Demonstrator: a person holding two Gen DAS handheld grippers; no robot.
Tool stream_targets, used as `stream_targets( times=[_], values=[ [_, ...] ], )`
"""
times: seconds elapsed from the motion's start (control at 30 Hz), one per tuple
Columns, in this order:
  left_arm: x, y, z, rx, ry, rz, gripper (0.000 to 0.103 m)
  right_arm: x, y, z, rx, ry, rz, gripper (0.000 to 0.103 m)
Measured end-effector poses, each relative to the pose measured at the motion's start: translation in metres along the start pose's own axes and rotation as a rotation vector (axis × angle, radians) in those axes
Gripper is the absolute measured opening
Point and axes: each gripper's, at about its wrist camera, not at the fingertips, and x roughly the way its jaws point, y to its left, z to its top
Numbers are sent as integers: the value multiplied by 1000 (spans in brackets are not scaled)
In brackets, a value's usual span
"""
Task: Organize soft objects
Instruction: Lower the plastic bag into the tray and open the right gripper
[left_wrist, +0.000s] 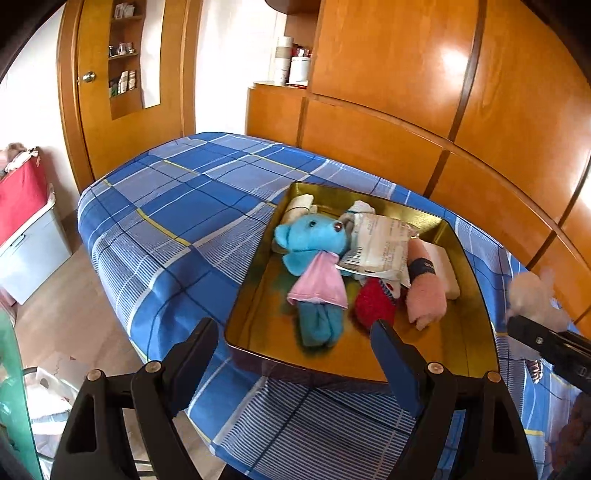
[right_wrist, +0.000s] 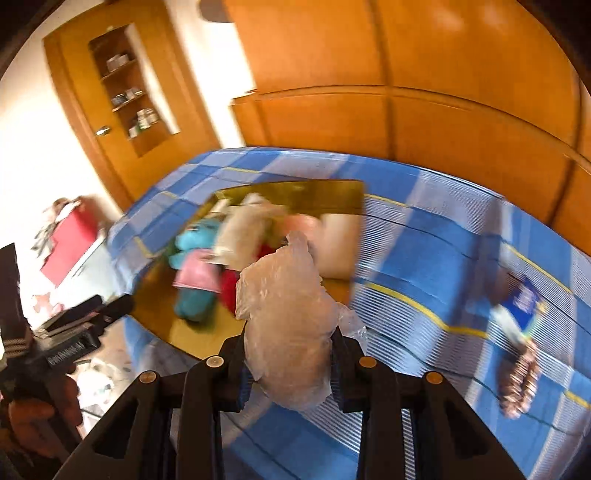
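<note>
A gold metal tray (left_wrist: 255, 306) lies on the blue checked bedspread (left_wrist: 177, 206). In it are a blue teddy in a pink dress (left_wrist: 314, 254), a white plastic packet (left_wrist: 380, 243), a red soft item (left_wrist: 373, 302), a pink rolled cloth (left_wrist: 424, 295) and a white roll (left_wrist: 299, 206). My left gripper (left_wrist: 295, 354) is open and empty at the tray's near rim. My right gripper (right_wrist: 291, 354) is shut on a soft object wrapped in clear plastic (right_wrist: 288, 314), held above the bed at the tray's right side (right_wrist: 332, 192). It shows in the left wrist view (left_wrist: 535, 299).
A brown and blue object (right_wrist: 517, 332) lies on the bed to the right, blurred. Wooden wardrobes (left_wrist: 406, 92) stand behind the bed. A red bag on a grey box (left_wrist: 26, 221) stands on the floor to the left, near a wooden door (left_wrist: 110, 92).
</note>
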Motion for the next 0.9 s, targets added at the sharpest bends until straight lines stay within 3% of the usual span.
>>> stream_targets(
  times=[0.37,0.47,0.63,0.9],
  values=[
    [5,6,-1,6,4,26,85,93,39,2,-77,171,8,35],
    [6,6,-1,12,5,27,85,106,40,-5,-81,204,-8,43],
    [7,3,-3,23,5,24,85,102,36,-11,-69,198,-1,54],
    [4,1,-4,31,0,21,85,81,33,-3,-34,129,13,54]
  ],
)
